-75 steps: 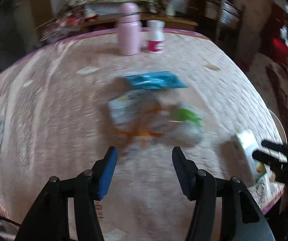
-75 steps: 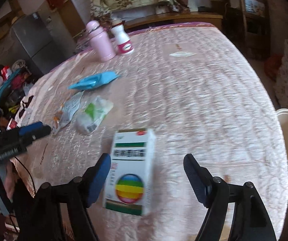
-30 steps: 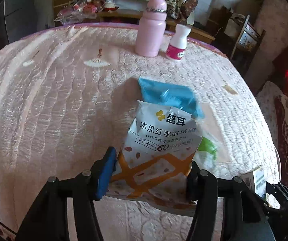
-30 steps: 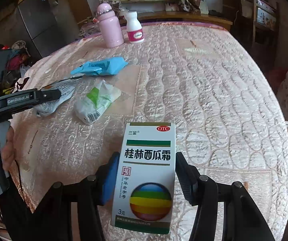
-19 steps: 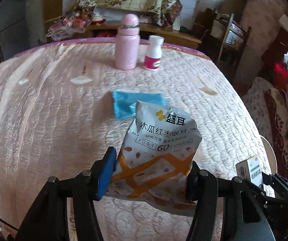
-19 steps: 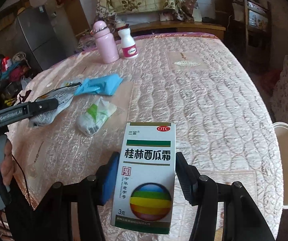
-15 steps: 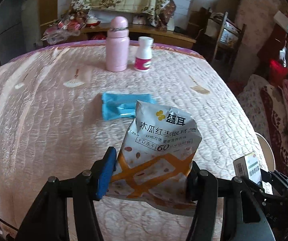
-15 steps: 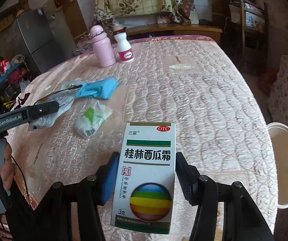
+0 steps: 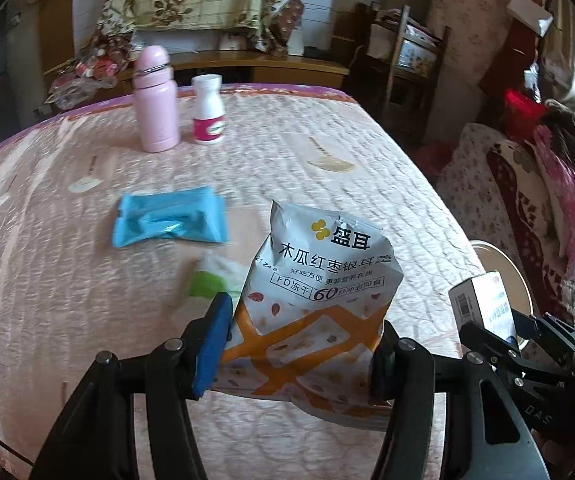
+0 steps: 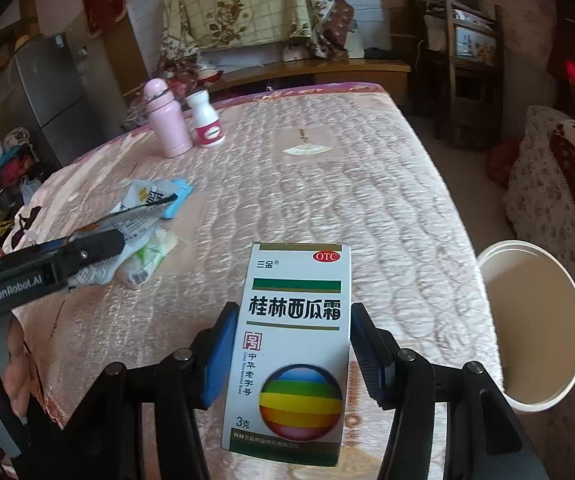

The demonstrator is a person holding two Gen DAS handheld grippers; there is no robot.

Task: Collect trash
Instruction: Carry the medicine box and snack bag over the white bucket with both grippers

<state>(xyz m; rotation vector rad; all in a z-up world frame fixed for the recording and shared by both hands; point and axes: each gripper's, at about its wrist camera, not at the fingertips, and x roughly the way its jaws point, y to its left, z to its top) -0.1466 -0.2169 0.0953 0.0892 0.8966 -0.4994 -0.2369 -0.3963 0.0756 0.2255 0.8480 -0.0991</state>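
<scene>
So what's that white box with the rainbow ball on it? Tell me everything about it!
The white box looks like thin cardboard, a tall medicine carton. Its front shows a green stripe, bold black Chinese writing, a red "OTC" oval near the top corner and a rainbow-striped ball lower down. It stands upright and looks undented, pinched on both sides by the blue-padded fingers of the right gripper, held up above the pink quilted cover. Nothing else touches it. From the left camera its barcoded end shows.
</scene>
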